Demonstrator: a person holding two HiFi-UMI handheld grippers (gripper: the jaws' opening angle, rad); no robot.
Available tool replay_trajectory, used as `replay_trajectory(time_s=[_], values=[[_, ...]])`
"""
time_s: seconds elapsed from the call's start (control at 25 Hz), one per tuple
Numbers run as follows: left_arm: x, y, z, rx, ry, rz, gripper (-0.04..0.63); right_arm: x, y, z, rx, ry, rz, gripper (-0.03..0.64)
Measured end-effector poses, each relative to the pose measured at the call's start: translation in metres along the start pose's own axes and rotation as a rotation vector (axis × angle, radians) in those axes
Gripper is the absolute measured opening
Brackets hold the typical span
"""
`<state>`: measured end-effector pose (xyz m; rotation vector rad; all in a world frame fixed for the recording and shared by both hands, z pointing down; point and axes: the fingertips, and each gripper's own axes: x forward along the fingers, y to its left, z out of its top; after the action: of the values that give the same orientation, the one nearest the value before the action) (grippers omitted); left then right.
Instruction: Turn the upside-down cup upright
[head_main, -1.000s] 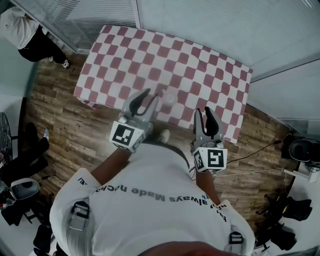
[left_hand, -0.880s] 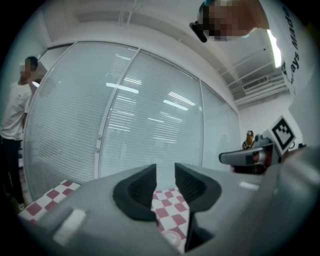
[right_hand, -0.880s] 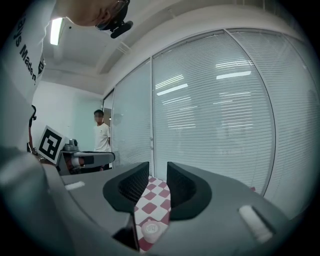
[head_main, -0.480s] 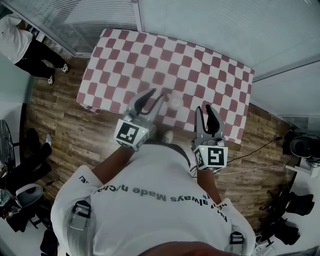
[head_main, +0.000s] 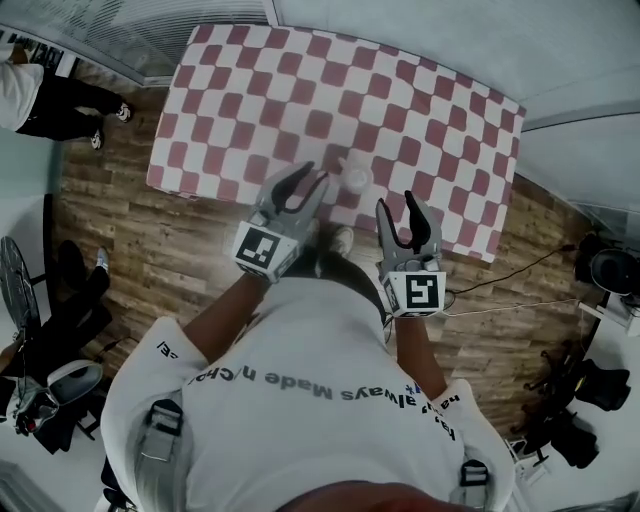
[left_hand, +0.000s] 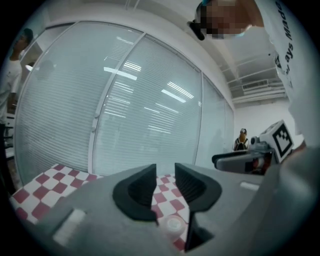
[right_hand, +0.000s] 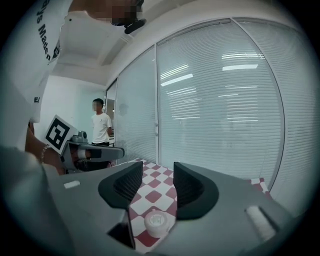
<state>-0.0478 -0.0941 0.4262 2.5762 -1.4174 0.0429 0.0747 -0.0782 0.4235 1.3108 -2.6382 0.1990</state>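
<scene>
Both grippers had sunk closer to the checkered surface (head_main: 300, 90) than a second earlier. The right gripper (head_main: 397, 203) had just been opening its jaws, which now stood a narrow gap apart with nothing between them. The left gripper (head_main: 305, 177) likewise had its jaws slightly apart and empty, while the small white cup (head_main: 356, 180) stood on the surface near its front edge, between the two grippers' tips and touching neither, apparently bottom-up, though it showed small and pale.
</scene>
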Motion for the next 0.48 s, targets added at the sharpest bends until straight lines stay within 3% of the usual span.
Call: replay_trajectory(time_s=[0.48], values=[[0.028,0.02,-0.101,-0.012,0.093,0.0,0.118,0.053,-0.001,-0.129,0.022,0.1,0.063,0.331]])
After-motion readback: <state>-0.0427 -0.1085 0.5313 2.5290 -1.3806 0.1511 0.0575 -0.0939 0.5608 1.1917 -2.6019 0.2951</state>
